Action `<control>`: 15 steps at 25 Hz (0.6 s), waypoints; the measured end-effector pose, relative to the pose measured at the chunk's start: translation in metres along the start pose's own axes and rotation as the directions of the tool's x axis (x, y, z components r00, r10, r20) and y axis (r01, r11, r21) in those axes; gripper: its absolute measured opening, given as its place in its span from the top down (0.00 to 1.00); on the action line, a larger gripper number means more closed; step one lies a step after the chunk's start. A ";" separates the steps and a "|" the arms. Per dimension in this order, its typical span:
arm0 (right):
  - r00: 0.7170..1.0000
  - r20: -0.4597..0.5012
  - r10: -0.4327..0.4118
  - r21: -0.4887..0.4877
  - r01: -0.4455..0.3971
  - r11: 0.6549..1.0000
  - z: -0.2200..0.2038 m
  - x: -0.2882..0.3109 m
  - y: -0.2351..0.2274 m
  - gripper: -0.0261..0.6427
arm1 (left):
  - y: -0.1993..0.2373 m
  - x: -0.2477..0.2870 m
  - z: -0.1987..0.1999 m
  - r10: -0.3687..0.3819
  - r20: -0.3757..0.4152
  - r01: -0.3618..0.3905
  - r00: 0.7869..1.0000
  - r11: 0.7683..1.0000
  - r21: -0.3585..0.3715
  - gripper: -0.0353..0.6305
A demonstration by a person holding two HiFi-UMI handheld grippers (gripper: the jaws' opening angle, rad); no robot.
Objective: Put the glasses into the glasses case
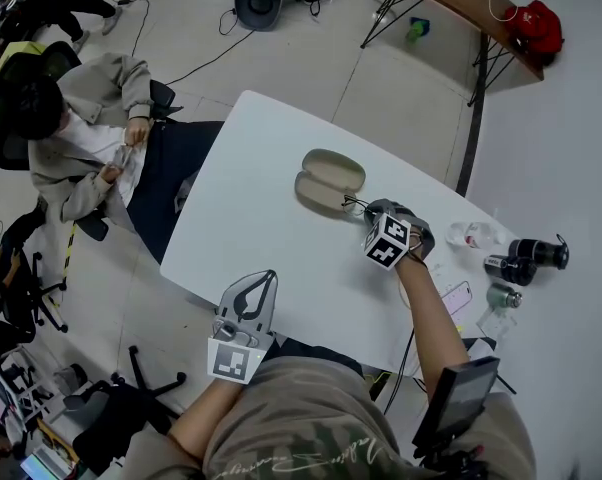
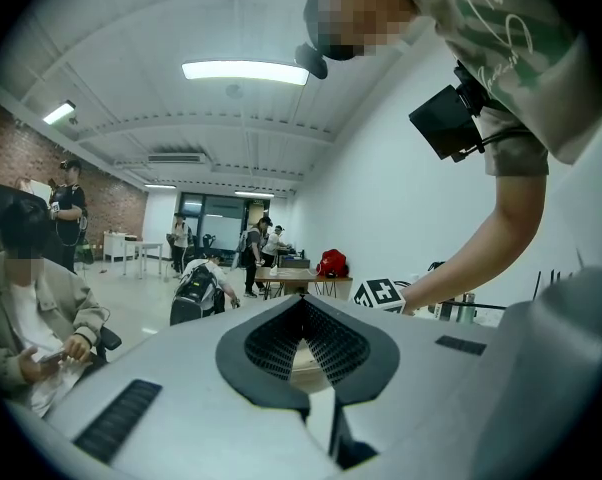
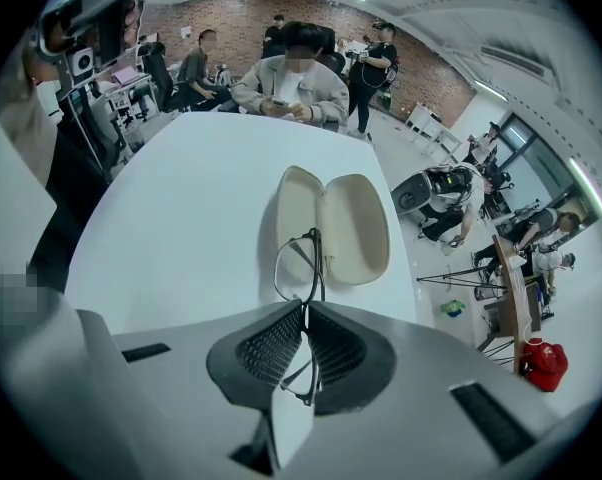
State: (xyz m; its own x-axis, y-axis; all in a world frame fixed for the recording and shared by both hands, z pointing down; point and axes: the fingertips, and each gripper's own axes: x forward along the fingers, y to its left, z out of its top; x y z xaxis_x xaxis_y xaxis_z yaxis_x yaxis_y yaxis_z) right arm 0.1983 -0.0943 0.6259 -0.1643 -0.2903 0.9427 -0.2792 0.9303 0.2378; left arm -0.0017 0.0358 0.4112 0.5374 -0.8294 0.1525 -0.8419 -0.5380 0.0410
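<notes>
We counted one pair of glasses (image 3: 299, 268): a thin dark frame with clear lenses, seen nearly edge-on. One lens stood out past the jaw tips and the rest of the frame ran back between the pads. It was pinched in the closed jaws of the right gripper (image 3: 304, 308), held over the table (image 1: 246, 203) at the end of the case nearest that table's right edge. We could not tell whether the frame touched the case.

There was one glasses case (image 1: 329, 180), lying open on the table about midway along, nearer the far edge than the near one. Its two oval halves were spread flat side by side, and the shell was pale beige with a cream lining (image 3: 333, 223).

Of grippers we counted two. The right gripper (image 1: 371, 213) came in from the right edge, pointing at the case. The left gripper (image 1: 265, 282) sat at the near edge, well apart from the case, its jaws (image 2: 303, 304) brought together at the tips with nothing between them.

One white table carried it all. One seated person (image 1: 81, 133) was at its left edge.
</notes>
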 end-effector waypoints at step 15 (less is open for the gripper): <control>1.000 0.005 0.016 -0.049 -0.016 0.999 0.026 0.011 0.003 0.92 | 0.010 -0.006 -0.009 0.014 -0.012 -0.015 1.000 0.999 -0.037 0.94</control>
State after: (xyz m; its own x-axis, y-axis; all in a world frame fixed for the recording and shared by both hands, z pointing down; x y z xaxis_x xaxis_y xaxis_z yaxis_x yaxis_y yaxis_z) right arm 0.1707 -0.1006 0.6309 -0.1736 -0.2767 0.9451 -0.2295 0.9446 0.2344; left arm -0.0136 0.0372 0.4193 0.5246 -0.8352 0.1651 -0.8510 -0.5197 0.0752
